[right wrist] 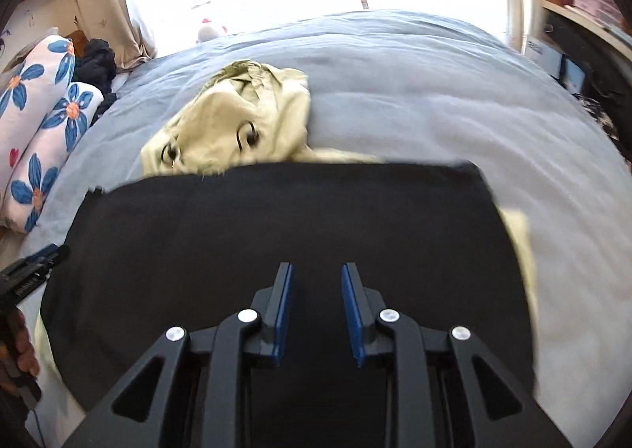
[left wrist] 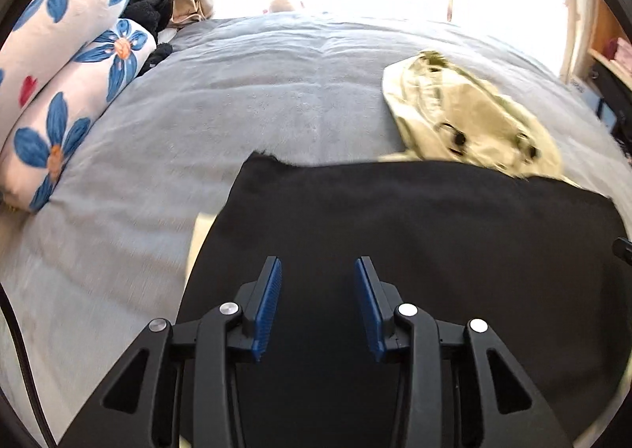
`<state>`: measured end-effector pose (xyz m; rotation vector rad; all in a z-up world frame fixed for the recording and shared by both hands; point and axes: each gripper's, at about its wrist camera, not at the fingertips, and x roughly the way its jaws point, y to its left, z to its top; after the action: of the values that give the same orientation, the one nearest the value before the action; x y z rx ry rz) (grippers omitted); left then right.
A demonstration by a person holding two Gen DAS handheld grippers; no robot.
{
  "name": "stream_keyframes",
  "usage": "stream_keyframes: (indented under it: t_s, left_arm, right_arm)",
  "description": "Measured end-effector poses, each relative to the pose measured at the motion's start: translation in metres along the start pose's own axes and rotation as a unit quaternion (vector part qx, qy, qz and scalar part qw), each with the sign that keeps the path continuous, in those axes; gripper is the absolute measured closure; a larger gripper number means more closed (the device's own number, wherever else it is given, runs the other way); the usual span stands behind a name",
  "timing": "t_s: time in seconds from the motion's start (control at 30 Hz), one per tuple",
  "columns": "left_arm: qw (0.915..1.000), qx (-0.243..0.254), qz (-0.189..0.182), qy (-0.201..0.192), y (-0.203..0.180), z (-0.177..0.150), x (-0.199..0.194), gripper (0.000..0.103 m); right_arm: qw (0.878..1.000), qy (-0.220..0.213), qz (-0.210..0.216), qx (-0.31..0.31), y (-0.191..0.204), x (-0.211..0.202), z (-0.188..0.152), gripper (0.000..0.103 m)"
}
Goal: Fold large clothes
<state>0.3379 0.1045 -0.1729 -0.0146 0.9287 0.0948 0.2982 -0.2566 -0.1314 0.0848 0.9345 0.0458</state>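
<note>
We see the left gripper [left wrist: 318, 270] and right gripper [right wrist: 316, 274] both spread, pinching nothing. Directly under both lies the black garment [left wrist: 395, 219], folded flat on the grey bed [left wrist: 237, 100]. Beyond its far edge lies a crumpled khaki garment [right wrist: 237, 120].

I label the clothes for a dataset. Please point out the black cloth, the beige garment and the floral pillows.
black cloth [left wrist: 414, 211], left wrist view, flat middle of the cloth
beige garment [right wrist: 237, 112], right wrist view, crumpled middle
floral pillows [left wrist: 59, 112], left wrist view, lower pillow's side
</note>
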Motion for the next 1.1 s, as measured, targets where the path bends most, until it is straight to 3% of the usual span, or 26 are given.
stream_keyframes:
  t_s: [0.17,0.27,0.4,0.67,0.97,1.1]
  left_arm:
    - [0.9992,-0.028,0.024,0.015,0.022,0.022,0.044,0.066]
    - [0.9982,-0.03,0.043,0.028,0.041,0.022,0.063,0.066]
    - [0.9969,-0.068,0.023,0.034,0.069,0.022,0.07,0.066]
    - [0.997,-0.065,0.021,0.036,0.073,0.025,0.07,0.066]
    - [0.9988,-0.027,0.028,0.028,0.059,0.046,0.043,0.065]
    - [0.9991,0.002,0.033,0.025,0.045,0.064,0.029,0.056]
  right_arm:
    - [0.998,0.021,-0.046,0.041,-0.041,0.041,0.021,0.078]
    - [0.994,0.023,-0.087,0.062,-0.081,0.042,0.015,0.078]
    - [0.991,0.03,-0.095,0.088,-0.122,0.035,0.005,0.078]
    - [0.99,0.04,-0.104,0.089,-0.128,0.036,0.01,0.078]
    - [0.991,0.043,-0.093,0.085,-0.118,0.019,0.025,0.077]
    - [0.993,0.05,-0.077,0.072,-0.107,0.012,0.041,0.077]
